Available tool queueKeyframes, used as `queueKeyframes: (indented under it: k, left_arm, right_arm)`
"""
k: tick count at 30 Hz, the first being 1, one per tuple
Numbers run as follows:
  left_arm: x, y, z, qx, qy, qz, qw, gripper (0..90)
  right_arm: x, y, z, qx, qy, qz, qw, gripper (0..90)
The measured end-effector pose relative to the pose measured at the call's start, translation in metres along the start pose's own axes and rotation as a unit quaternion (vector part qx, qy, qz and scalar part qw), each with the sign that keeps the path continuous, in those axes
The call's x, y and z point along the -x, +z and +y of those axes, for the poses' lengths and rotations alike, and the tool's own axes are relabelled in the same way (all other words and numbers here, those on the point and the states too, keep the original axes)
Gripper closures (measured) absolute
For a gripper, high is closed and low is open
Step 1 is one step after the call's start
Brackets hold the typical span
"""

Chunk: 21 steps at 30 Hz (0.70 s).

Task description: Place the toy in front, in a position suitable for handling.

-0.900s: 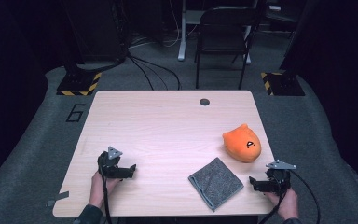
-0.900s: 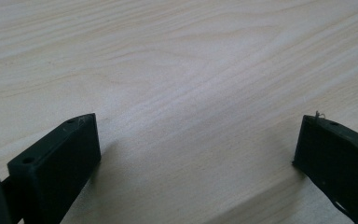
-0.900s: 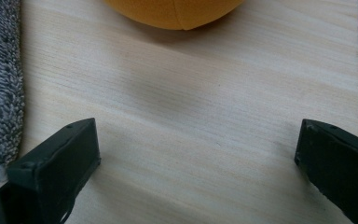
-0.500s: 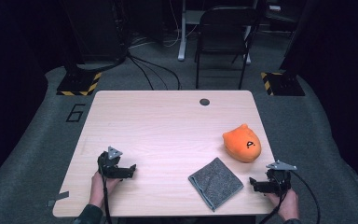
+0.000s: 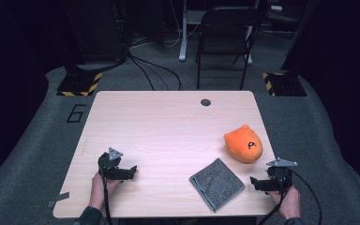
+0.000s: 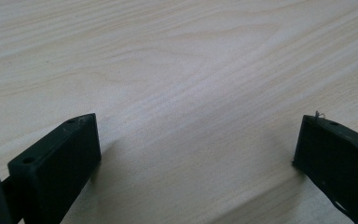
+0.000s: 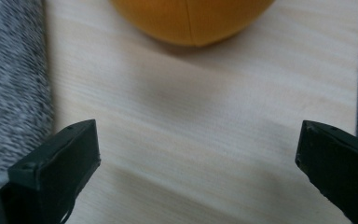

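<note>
Resting wide apart on bare wood, the jaws of the right gripper [image 7: 198,140] hold nothing; between them lies only counter [image 7: 200,154]. Ahead of that gap, just past the tips, sits the orange plush [image 7: 191,18], its rounded underside facing the jaws and well short of contact. Off the left jaw, near but apart from it, runs the edge of the grey cloth [image 7: 11,84].

Seen from the high view, the right gripper [image 5: 262,182] sits at the near right corner of the counter [image 5: 168,126], just right of the cloth [image 5: 216,183], with the plush [image 5: 243,144] beyond the cloth and slightly to its right. The left gripper [image 5: 129,171] lies well to the left of the cloth, its jaws equally wide in the left gripper view [image 6: 198,140] and empty over plain wood (nothing within reach there).

My reading is that the work has not started: both hands are parked at the near edge, and the step in hand is the approach. The plush and the cloth are the likely things to be handled, and the right gripper is the nearer to both. A next move probably calls for lifting that gripper and carrying it forward until the plush, or sideways until the cloth's edge, stands between the jaws, then closing. The cloth lies flat, so pinching it would need a low, angled entry.
</note>
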State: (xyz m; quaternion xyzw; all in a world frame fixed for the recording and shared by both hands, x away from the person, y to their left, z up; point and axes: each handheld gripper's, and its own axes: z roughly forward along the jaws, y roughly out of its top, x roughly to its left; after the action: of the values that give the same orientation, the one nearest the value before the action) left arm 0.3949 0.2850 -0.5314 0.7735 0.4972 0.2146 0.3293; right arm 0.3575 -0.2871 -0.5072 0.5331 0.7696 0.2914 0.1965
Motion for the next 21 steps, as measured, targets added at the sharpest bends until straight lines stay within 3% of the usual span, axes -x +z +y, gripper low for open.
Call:
queueKeyframes:
  k: [1, 2, 5, 11, 19, 21]
  left_arm:
    - [0.000, 0.000, 0.000, 0.000, 0.000, 0.000, 1.0000, 0.1]
    - [0.000, 0.000, 0.000, 0.000, 0.000, 0.000, 1.0000, 0.1]
    - [0.000, 0.000, 0.000, 0.000, 0.000, 0.000, 1.0000, 0.1]
    - [0.000, 0.000, 0.000, 0.000, 0.000, 0.000, 1.0000, 0.1]
    - [0.000, 0.000, 0.000, 0.000, 0.001, -0.001, 1.0000, 0.1]
    - [0.000, 0.000, 0.000, 0.000, 0.001, -0.001, 1.0000, 0.1]
  right_arm:
    - [-0.002, -0.003, 0.002, 0.004, 0.008, -0.002, 1.0000, 0.0]
    - [0.000, -0.006, 0.005, 0.006, -0.005, 0.003, 1.0000, 0.0]
    - [-0.002, -0.016, 0.013, 0.023, 0.000, 0.010, 0.9997, 0.0]
    - [-0.002, -0.020, 0.026, 0.030, 0.007, 0.015, 0.9994, 0.0]
    - [-0.008, -0.027, 0.057, 0.051, 0.019, 0.018, 0.9983, 0.0]
    - [-0.008, -0.025, 0.067, 0.055, 0.032, 0.022, 0.9978, 0.0]
